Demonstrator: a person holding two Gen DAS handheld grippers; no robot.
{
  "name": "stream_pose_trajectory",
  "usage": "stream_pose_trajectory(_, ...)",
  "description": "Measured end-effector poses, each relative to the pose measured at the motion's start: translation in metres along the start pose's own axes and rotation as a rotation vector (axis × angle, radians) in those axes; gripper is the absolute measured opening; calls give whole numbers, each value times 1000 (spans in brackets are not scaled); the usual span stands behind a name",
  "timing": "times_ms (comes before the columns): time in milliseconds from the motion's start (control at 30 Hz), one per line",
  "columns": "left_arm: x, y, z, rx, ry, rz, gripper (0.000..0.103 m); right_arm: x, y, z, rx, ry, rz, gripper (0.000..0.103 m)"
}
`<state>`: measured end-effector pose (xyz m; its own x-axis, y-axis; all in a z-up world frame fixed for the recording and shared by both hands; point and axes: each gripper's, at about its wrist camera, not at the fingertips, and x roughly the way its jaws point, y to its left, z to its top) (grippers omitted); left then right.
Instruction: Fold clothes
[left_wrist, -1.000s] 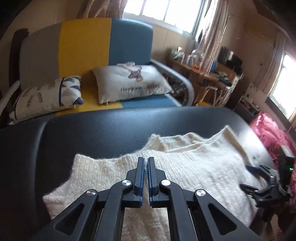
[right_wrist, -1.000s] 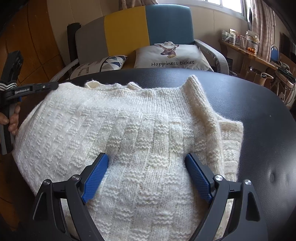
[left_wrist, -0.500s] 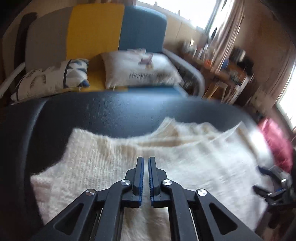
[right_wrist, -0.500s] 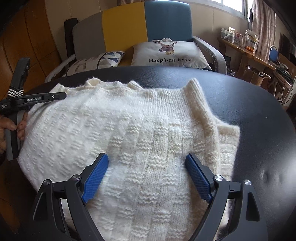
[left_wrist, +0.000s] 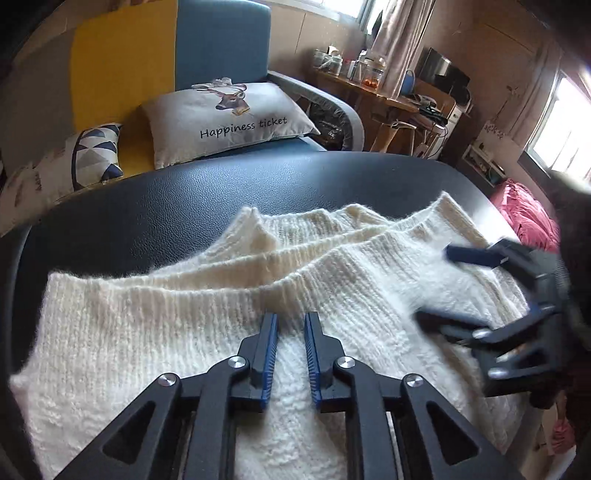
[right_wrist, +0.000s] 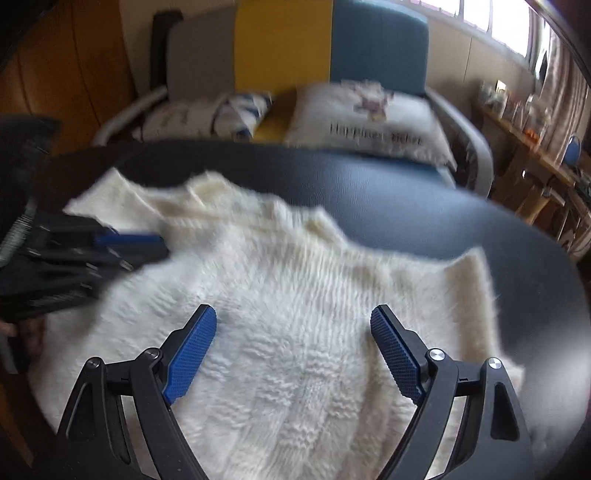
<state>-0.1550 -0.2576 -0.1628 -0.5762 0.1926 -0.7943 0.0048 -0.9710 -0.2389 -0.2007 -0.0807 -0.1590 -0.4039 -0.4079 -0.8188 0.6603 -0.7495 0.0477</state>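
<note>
Now, step: left gripper (left_wrist: 290, 325), jaws opening, empty, hovers over cream chunky-knit sweater (left_wrist: 207, 332).
Right gripper (right_wrist: 293, 328): wide open, empty.
Next: likely pinch near hem.

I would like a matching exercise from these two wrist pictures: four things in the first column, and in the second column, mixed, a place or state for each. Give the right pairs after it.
Column 1
1. cream knitted sweater
2. "Happiness ticket" cushion
3. left gripper
4. right gripper

Column 2
A. jaws wide apart, above the sweater
B. spread on the black padded surface
C. jaws opening from a narrow gap, nothing gripped
D. lying on the sofa seat

Pairs: 1-B, 2-D, 3-C, 4-A
</note>
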Motion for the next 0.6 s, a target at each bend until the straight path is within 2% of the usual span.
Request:
stream_pose_trajectory(100,0,6,0,-34,2,-39,15,1,-7,-5,41,-15,25,89)
stream_pose_trajectory(233,-1,10,-2,-65,0,-73,15,-2,-6,-7,62,-27,14,89)
stream_pose_trajectory(433,-7,12,-3,-96,-17,-54,15,-5,-4,-6,64,-15,10,88)
stream_pose_trajectory(600,-23,15,-12,-99,-65,20,16,-10,2,-3,39,-24,-23,88)
